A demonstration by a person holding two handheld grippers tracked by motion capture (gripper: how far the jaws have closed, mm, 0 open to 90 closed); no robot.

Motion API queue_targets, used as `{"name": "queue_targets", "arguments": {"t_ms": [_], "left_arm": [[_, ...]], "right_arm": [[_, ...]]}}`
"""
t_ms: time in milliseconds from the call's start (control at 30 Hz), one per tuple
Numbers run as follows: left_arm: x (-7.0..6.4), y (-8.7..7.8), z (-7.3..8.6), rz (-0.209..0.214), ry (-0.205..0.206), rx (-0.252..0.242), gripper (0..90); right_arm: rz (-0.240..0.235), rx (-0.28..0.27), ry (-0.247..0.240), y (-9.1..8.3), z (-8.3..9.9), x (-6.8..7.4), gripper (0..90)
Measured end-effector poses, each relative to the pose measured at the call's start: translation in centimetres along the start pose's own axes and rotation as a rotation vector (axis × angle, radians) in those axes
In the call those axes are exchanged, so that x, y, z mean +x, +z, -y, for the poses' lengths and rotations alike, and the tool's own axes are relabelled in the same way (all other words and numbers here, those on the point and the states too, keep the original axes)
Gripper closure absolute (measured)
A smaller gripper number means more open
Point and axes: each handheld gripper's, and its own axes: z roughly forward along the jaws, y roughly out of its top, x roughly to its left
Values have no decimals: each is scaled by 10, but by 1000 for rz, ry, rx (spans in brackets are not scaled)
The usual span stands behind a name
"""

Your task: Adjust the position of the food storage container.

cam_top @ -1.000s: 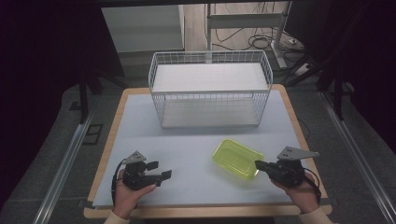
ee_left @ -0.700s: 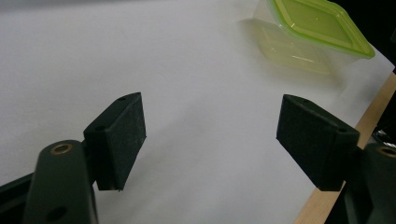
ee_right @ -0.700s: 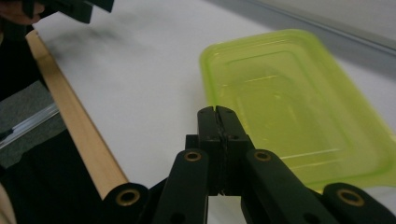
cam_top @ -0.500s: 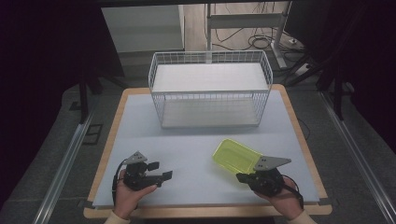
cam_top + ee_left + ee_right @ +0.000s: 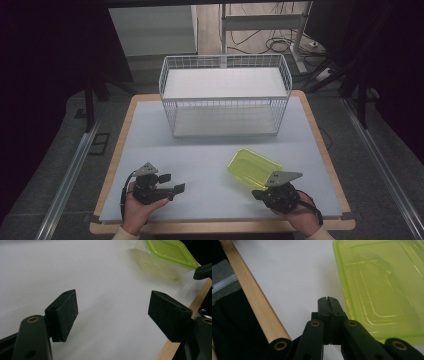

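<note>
Green plastic tub [image 5: 254,168], clear and shallow with rounded corners, lies open side up on the pale grey table [image 5: 150,135], toward its near right part. Nearest the camera, just at the tub's near corner, the right gripper [image 5: 261,194] sits low in the person's right hand [image 5: 300,212], pointing left; its jaws are pressed together on nothing. The right gripper view adds the moulded ridges in the tub's floor and the table's light wooden edge strip. Well left of the tub, the left gripper [image 5: 175,188] lies in the left hand [image 5: 137,210], pointing toward the tub, jaws wide apart; the left gripper view shows their matte, rough pads [image 5: 65,312]. Beyond the tub stands a white wire basket [image 5: 225,95], rectangular, apart from it.
</note>
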Motion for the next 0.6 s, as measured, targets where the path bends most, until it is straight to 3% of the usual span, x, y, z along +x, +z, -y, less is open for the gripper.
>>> {"name": "queue_targets", "arguments": {"t_ms": [167,400,600], "left_arm": [[0,1,0,3,-1,2,236],[0,1,1,3,-3,2,236],[0,1,1,3,-2,1,236]], "right_arm": [[25,16,8,-1,3,-6,898],[16,21,19,-4,5,-12,898],[39,24,36,-11,9,-21,897]]}}
